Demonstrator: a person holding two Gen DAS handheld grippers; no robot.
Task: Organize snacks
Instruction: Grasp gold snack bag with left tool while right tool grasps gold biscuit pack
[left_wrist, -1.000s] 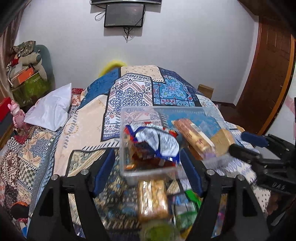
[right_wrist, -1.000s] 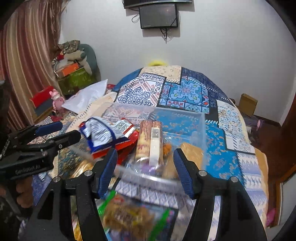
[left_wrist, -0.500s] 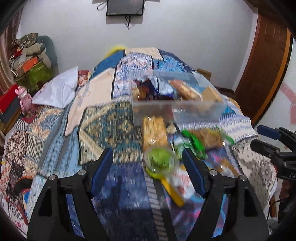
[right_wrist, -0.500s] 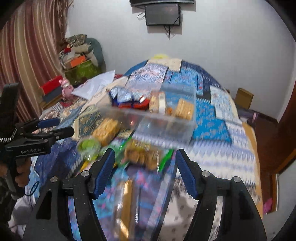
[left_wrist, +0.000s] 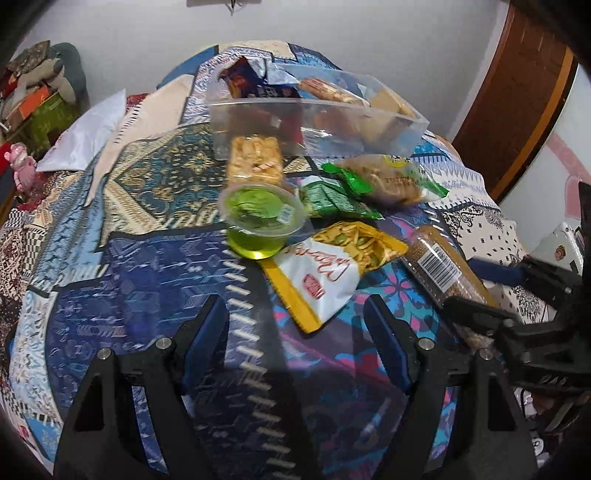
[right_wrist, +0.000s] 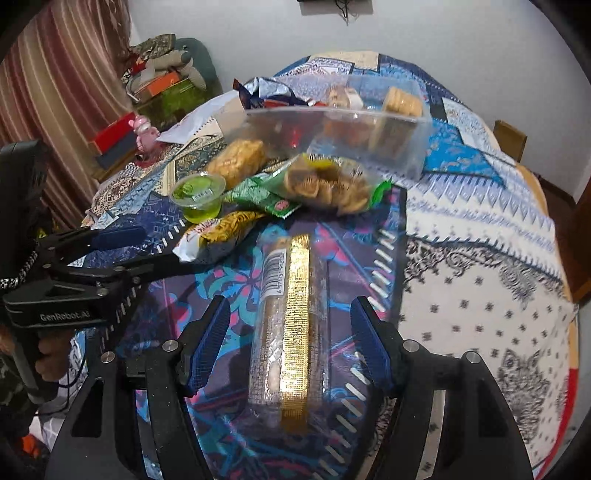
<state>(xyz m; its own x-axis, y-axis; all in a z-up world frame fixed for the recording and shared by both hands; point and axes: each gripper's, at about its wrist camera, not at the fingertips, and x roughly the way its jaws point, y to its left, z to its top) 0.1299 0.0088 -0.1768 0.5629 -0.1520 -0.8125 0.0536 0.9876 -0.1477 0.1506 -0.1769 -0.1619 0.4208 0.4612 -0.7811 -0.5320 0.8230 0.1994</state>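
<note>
Between closing right tool (right_wrist: 290, 341) pads — biscuit roll (right_wrist: 291, 325).

Loose snack packets (left_wrist: 325, 273) before the filled bin (left_wrist: 413, 122) on the bed (left_wrist: 110, 280)

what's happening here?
A person is sorting snacks on a bed into a clear bin, already partly filled. The right gripper is closing around a long gold-striped biscuit pack, pads not yet touching. The left gripper is open and empty, near a white-and-yellow snack bag.
</note>
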